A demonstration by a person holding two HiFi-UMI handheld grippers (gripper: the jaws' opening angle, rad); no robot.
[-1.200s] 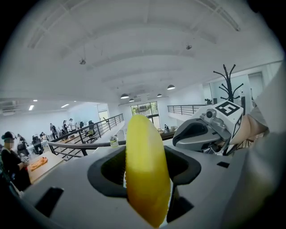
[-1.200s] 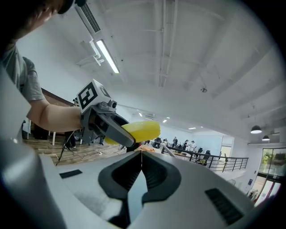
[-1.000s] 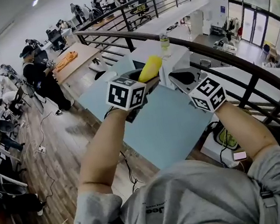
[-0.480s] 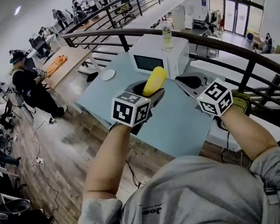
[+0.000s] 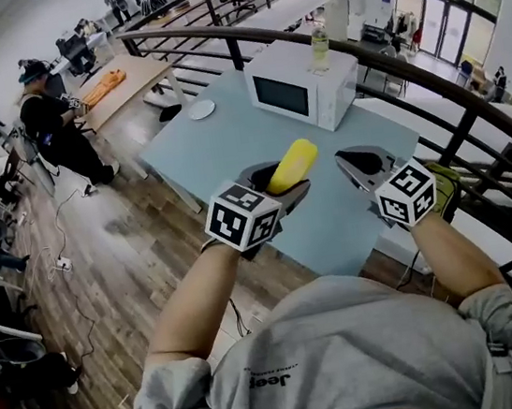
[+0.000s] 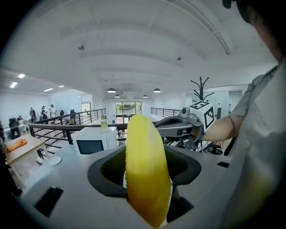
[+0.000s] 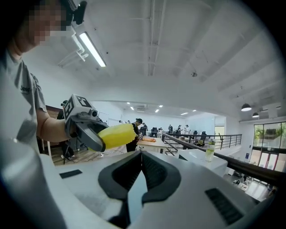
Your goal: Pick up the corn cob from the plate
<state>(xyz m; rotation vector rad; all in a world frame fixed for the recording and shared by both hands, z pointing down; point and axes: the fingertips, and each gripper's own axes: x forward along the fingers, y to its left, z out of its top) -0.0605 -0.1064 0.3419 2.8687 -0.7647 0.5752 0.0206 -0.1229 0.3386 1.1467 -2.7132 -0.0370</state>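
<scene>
- A small white plate (image 5: 201,110) sits at the far left corner of the pale blue table (image 5: 230,150), well apart from the cob. Open wooden floor (image 5: 121,255) lies left of the table's edge.
- The left gripper (image 5: 278,189) is clamped on the corn cob (image 5: 292,164). The cob is smooth and plain yellow with faint fine kernel rows, and its rounded tip juts past the jaws, in the air above the table's near part.
- A white microwave (image 5: 302,93) with a bottle (image 5: 319,48) on top stands at the far side, with open tabletop between it and the grippers.
- The right gripper (image 5: 352,159) hangs just right of the cob, jaws together, holding nothing.
- A curved black railing (image 5: 454,100) hems in the table's right edge.
</scene>
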